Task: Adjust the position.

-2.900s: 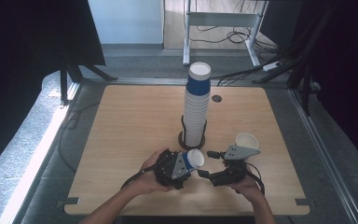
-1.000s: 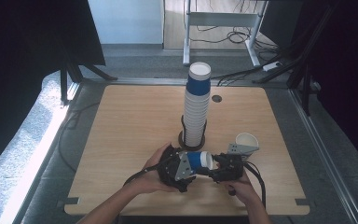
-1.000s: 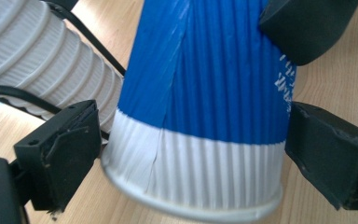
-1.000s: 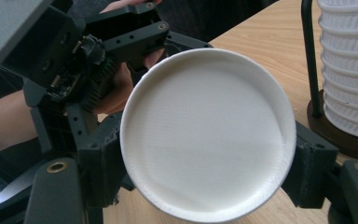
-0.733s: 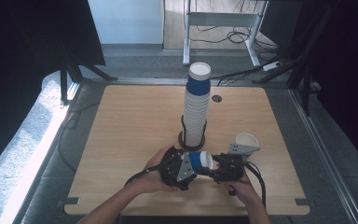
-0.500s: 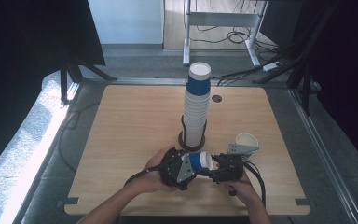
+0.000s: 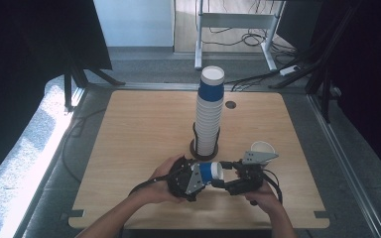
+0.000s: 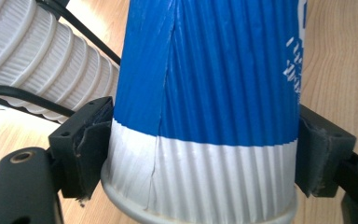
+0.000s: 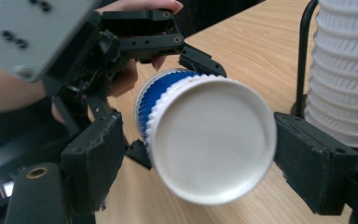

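A ribbed blue-and-white paper cup [image 7: 211,171] lies level near the table's front edge, between my two grippers. My left gripper [image 7: 202,174] has just been closing. In the left gripper view its pads [image 8: 91,144] press both sides of the cup [image 8: 205,93] at the white band. My right gripper [image 7: 226,177] faces it from the right, and its jaws have just been opening. In the right gripper view the cup's closed white end [image 9: 212,140] sits between the spread fingers [image 9: 98,158], with a gap on the left side.
A tall stack of white ribbed cups [image 7: 209,114], topped by a blue one, stands in a black wire holder mid-table, close behind the hands [image 9: 347,70]. A single white cup [image 7: 263,148] stands upright just behind the right gripper. A cable hole [image 7: 230,104] sits farther back.
Since the oldest frame the two grippers have come together around the cup. Over the last second both hands have stayed almost still.
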`<state>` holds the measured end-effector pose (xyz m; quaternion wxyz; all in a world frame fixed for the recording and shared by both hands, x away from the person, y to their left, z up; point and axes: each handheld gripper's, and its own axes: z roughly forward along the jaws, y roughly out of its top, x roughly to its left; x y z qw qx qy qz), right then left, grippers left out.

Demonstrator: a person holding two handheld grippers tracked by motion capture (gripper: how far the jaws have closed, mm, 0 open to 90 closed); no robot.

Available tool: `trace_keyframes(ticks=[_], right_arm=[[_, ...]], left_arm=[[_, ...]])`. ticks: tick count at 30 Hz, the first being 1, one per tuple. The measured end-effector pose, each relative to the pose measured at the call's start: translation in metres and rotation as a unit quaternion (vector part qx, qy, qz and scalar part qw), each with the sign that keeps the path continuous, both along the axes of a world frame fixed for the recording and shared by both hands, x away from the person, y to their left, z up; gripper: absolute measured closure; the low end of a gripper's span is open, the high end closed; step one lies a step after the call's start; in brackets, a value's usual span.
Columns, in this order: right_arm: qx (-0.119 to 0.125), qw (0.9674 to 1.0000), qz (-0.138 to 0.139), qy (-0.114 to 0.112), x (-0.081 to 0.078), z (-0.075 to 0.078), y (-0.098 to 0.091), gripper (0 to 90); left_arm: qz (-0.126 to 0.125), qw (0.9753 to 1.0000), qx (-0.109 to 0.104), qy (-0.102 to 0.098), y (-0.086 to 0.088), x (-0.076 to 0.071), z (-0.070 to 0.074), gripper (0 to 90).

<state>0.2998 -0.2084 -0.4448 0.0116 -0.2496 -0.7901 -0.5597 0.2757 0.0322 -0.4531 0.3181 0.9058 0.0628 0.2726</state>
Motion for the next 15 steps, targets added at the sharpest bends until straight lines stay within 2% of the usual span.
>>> trace_keyframes(ticks=[3, 6, 10, 13, 15], right_arm=[[-0.051, 0.9985, 0.007, -0.015, 0.001, 0.013, 0.0, 18.6], [-0.107, 0.9937, 0.023, -0.024, 0.003, 0.026, 0.003, 18.4], [-0.172, 0.9832, 0.044, -0.042, 0.007, 0.041, 0.008, 18.3], [-0.211, 0.9745, 0.063, -0.042, 0.011, 0.05, 0.012, 18.3], [-0.238, 0.9673, 0.081, -0.037, 0.013, 0.052, 0.016, 18.3]], left_arm=[[-0.001, 1.0, 0.006, -0.003, 0.001, 0.001, 0.0, 17.4], [-0.002, 0.9999, 0.008, -0.007, 0.002, 0.0, 0.001, 17.5], [-0.005, 0.9999, 0.013, -0.009, 0.002, 0.0, 0.0, 17.6], [-0.008, 0.9997, 0.02, -0.012, 0.002, -0.001, -0.001, 17.6], [-0.01, 0.9996, 0.024, -0.012, 0.001, -0.001, -0.002, 17.6]])
